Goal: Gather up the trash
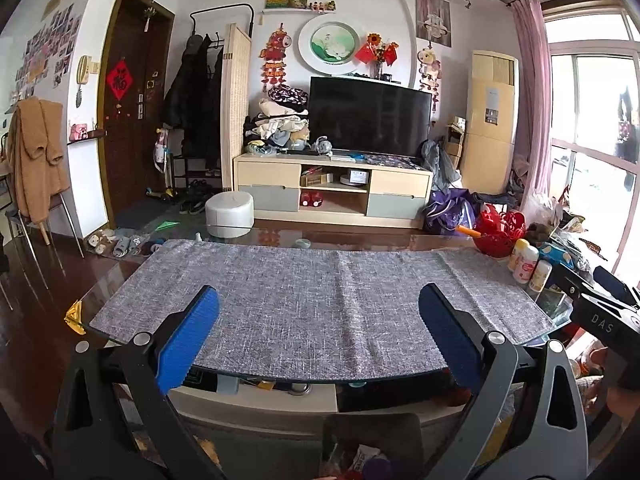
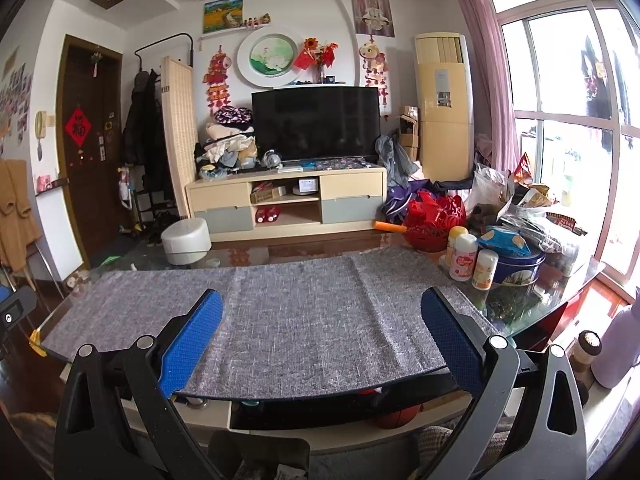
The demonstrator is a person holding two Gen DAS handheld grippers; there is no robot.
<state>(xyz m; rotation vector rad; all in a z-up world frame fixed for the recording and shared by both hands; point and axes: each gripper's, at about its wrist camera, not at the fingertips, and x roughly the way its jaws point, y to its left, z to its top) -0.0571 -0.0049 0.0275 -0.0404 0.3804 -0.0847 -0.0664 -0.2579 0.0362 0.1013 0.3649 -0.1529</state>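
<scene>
I held both tongs, left [image 1: 319, 330] and right [image 2: 321, 332], spread apart and empty above the grey mat [image 2: 280, 312], since no trash lay within reach.

The letters "DAS" stand in pale print on the black body of the right gripper [image 1: 604, 326], near the right edge of the left wrist view. A red diamond sign [image 1: 119, 80] with a dark Chinese character, seemingly 福, hangs on the brown door [image 1: 132, 128] at far left. Labels on the bottles are too small to read.
</scene>
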